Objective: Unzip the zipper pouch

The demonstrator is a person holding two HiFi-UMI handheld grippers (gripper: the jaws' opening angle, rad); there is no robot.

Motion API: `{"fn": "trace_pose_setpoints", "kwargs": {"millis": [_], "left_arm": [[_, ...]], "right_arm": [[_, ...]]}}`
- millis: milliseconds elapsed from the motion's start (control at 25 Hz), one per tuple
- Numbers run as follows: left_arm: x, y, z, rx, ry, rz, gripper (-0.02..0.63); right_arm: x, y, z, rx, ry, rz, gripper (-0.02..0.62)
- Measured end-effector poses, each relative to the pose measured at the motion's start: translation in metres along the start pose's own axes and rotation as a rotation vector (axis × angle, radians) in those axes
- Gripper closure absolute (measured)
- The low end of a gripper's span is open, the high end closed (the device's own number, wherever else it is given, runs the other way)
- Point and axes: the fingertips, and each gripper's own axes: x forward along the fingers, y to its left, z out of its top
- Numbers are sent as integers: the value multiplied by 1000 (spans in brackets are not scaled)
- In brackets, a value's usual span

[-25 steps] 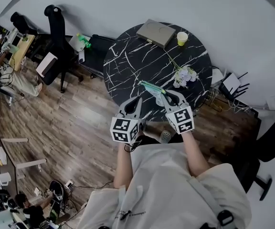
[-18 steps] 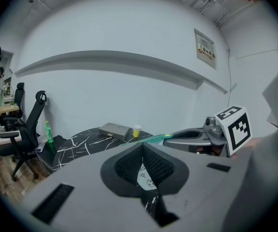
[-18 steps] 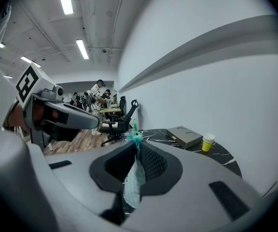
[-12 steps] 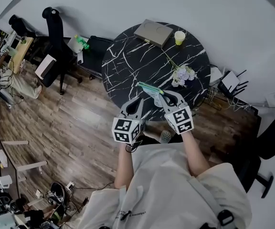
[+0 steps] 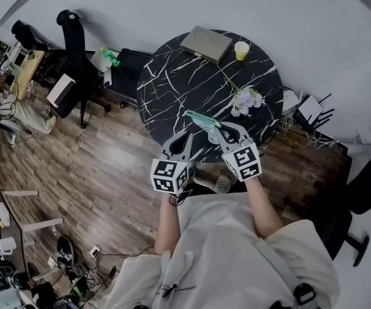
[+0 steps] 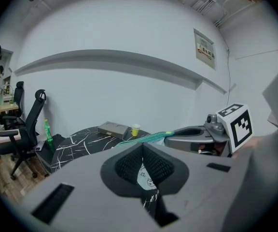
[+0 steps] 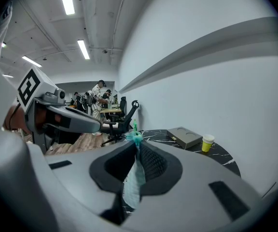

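teal zipper pouch (image 5: 203, 118) in the tight pinch of left gripper (image 6: 141, 148) and right gripper (image 7: 136, 145), jaws nearly together

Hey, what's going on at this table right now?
A person at the round black marble table holds a gripper in each hand. The right gripper is clamped on the teal-zippered pouch, held over the table's near edge. The left gripper is shut close beside it; a pale scrap shows between its jaws, but I can't tell whether that is the pouch.
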Motion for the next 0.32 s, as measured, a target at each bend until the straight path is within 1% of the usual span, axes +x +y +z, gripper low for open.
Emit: {"fn": "trace_pose_setpoints", "kwargs": {"millis": [320], "left_arm": [[4,-5,-3,3,3,-8,584]], "right_arm": [[-3,-2,-3,-5,4,0,557]]}}
